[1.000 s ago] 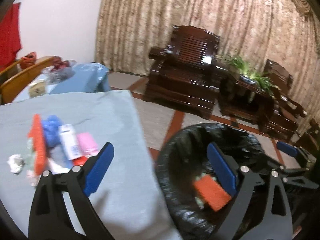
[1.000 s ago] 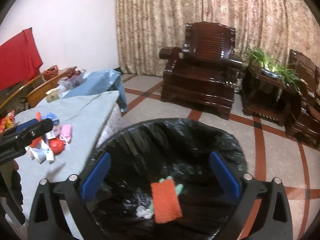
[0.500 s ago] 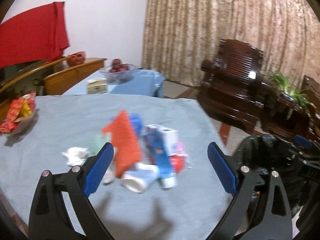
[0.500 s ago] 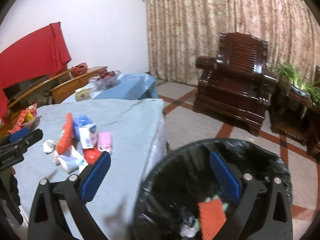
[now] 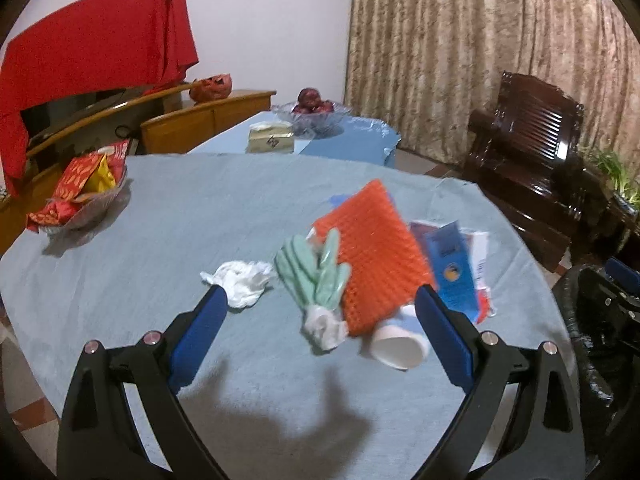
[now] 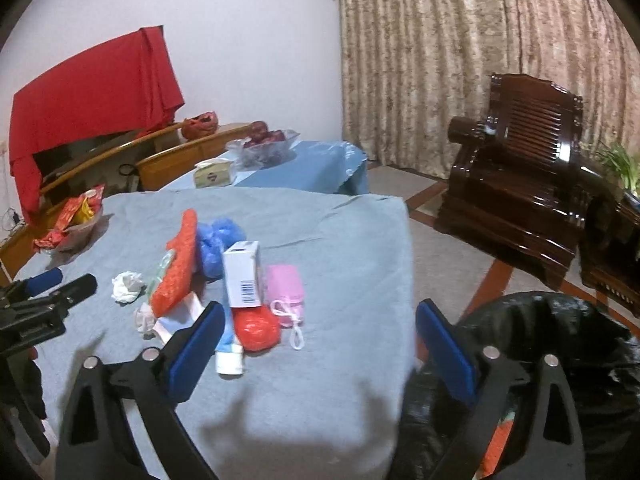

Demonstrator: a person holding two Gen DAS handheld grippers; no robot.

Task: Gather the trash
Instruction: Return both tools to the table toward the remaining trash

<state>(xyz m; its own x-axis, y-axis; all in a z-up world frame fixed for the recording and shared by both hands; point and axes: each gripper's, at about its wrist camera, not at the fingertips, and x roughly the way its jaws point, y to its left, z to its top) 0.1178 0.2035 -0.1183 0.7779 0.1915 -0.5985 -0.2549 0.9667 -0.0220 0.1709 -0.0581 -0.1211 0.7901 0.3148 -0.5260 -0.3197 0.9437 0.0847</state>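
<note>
Left gripper [image 5: 320,320] hovering with blue-padded fingers [image 5: 198,334] spread wide and nothing between them, right gripper [image 6: 318,342] likewise gaping empty, both pointing forward, level, side by side

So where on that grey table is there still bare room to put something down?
Bare cloth runs between the snack bowl and the white tissue, along the near edge below the pile, and at the far corner. It is crowded around the orange mesh pad, green glove and boxes.

left gripper [image 5: 320,312] | swung from bin to trash pile [image 5: 376,256]
</note>
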